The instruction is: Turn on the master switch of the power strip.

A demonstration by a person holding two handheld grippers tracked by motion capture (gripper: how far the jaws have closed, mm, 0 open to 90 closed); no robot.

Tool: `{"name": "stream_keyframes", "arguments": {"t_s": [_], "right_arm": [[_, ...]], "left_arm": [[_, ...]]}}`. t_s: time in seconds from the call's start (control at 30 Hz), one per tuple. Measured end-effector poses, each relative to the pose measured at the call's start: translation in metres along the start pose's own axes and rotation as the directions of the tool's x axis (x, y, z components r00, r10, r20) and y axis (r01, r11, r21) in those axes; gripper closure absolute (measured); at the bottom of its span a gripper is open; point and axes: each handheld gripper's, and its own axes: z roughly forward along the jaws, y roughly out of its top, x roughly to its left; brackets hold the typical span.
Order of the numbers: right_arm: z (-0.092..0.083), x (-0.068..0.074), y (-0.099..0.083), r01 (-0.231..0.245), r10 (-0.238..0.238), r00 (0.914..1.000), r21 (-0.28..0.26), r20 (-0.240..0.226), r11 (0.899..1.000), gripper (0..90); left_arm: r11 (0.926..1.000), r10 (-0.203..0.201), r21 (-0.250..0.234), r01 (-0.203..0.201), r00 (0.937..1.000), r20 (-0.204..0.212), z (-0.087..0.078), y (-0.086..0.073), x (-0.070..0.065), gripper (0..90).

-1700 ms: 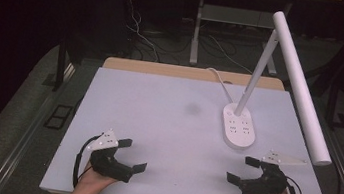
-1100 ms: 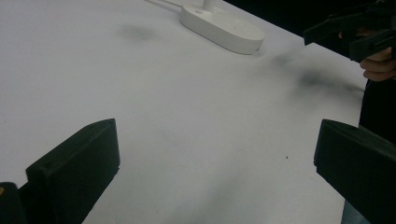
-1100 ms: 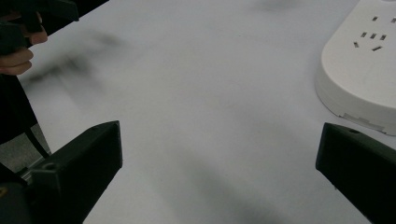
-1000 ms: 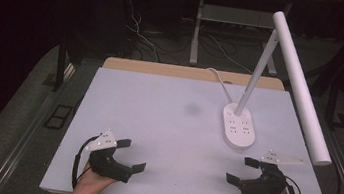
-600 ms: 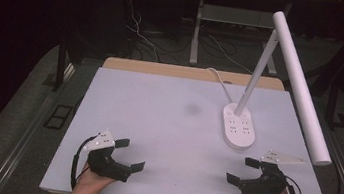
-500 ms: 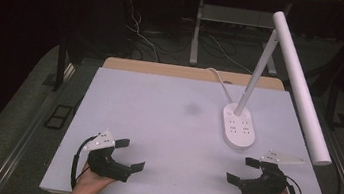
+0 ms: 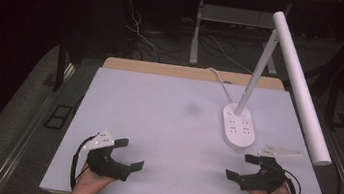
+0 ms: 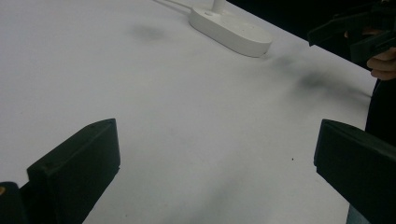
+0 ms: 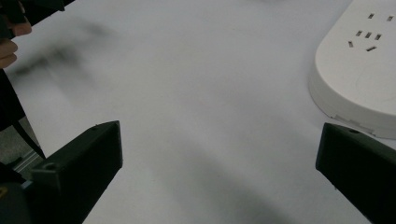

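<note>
Resting low at the near edge of the desk [image 7: 167, 116], both tools sit idle. Left hand-held gripper [image 7: 128, 154] at near left, jaws spread wide, nothing between them, just bare white top showing in the left gripper view. Right hand-held gripper [image 7: 244, 167] at near right, jaws also spread, empty.

Change over the last second or two: basically none. Both hands hold the same spots as before, lamp in the same place too. Reads as a pause or a start pose, no reach begun yet.

Nearest thing to work on is the lamp base [image 7: 239, 128], a white oval with sockets on top, standing right of centre, just beyond the right hand-held gripper and apart from it. In the right gripper view the base [image 9: 359, 70] lies ahead to the right, untouched. Lamp arm [image 7: 256, 73] rises from it, long white tube head [image 7: 300, 86] slants down toward the right edge. White cord [image 7: 220, 80] runs off the far side.

Faint grey smudge [image 7: 192, 109] near mid-desk. Likely next: right side moves forward to the base.
</note>
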Motion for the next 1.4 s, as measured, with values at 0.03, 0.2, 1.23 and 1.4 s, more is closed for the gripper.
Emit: {"name": "stream_keyframes", "arguments": {"t_s": [0.03,0.2,1.23,1.4], "right_arm": [[0.000,0.000,0.002,0.005,-0.005,1.0000,0.003,0.002,1.000,0.1],[0.001,-0.002,0.010,0.018,-0.018,0.9998,0.017,0.010,1.000,0.1],[0.014,-0.009,0.066,0.107,-0.110,0.9935,0.086,0.031,0.991,0.1],[0.018,-0.008,0.072,0.125,-0.129,0.9912,0.103,0.030,0.987,0.1]], "left_arm": [[1.0000,0.000,0.000,0.000,1.0000,-0.001,0.000,0.000,0.000,0.0],[1.0000,0.002,0.004,-0.002,1.0000,-0.001,0.000,0.000,0.000,0.0],[0.9999,-0.013,0.005,0.013,0.9999,0.001,0.000,0.000,0.003,0.0],[0.9998,-0.018,0.002,0.018,0.9998,0.005,0.000,0.000,0.003,0.0]]}}
